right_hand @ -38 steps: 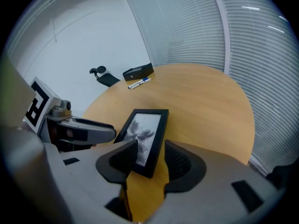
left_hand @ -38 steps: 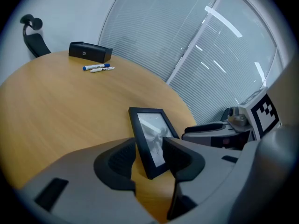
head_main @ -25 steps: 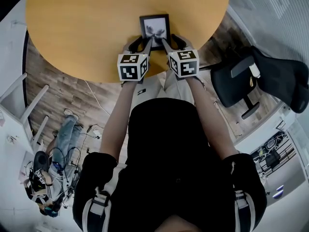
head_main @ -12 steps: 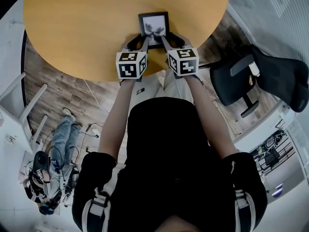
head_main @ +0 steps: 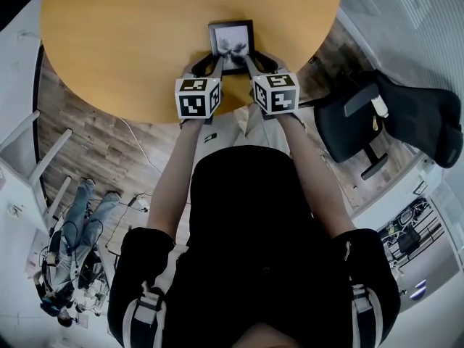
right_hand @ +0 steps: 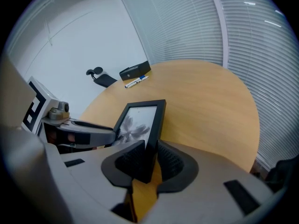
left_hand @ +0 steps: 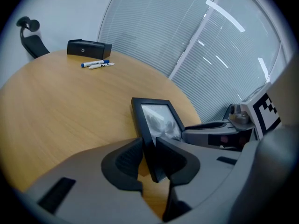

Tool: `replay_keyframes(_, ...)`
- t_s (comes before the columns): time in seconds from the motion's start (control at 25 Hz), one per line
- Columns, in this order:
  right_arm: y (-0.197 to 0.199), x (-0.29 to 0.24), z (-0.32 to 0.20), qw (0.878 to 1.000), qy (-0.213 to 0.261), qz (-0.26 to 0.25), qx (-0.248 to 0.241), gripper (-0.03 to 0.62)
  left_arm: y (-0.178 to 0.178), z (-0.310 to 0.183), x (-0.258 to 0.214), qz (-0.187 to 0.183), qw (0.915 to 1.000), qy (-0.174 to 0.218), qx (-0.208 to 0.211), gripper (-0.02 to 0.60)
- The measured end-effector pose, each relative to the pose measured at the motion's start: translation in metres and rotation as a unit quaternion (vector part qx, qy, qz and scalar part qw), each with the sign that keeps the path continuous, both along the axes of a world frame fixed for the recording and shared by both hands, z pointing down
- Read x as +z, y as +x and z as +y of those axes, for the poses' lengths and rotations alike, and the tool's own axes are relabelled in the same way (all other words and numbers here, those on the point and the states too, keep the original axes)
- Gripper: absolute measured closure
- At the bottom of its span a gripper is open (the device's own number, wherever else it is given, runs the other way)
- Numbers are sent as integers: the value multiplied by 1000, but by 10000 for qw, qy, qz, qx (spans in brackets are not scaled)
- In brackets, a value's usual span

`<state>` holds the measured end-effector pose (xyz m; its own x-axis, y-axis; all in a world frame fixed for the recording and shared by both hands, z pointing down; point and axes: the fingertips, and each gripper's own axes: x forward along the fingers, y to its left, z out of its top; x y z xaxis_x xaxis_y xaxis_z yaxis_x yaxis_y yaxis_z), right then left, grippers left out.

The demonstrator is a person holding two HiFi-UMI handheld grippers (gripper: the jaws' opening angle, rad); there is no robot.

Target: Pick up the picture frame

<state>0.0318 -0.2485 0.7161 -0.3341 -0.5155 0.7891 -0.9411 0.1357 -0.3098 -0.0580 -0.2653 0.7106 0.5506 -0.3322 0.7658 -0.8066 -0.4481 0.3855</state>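
A small black picture frame (head_main: 232,38) with a grey flower print lies on the round wooden table (head_main: 130,42), near its front edge. My left gripper (head_main: 217,58) straddles the frame's left rail, and my right gripper (head_main: 248,58) straddles the right rail. In the left gripper view the rail (left_hand: 148,125) sits between the two dark pads of the left gripper (left_hand: 148,150), whose jaws are closing and touch it on both sides. In the right gripper view the right gripper (right_hand: 149,160) is likewise closing, its pads pressing the frame's edge (right_hand: 156,125). The near end of the frame looks slightly raised.
A black box (left_hand: 88,48) and two markers (left_hand: 98,64) lie at the table's far side. A black office chair (head_main: 391,114) stands to the right of the table. A person (head_main: 72,245) is on the floor at lower left, beside white furniture (head_main: 29,158).
Both pairs of jaws have narrowed onto the frame's side rails. The hands have hardly moved. The person on the floor at lower left has shifted.
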Motion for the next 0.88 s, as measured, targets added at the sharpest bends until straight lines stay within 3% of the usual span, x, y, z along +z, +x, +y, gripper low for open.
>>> replay_keyframes(0.44,0,-65,-28,9980,594,-87,213,497,0,-28,-66,112,9978,648,25,483)
replay_keyframes(0.88,-5,-148,-73,9885,1508,-26,71,497,-6,-68,-148,276,9880,1510,-184,485)
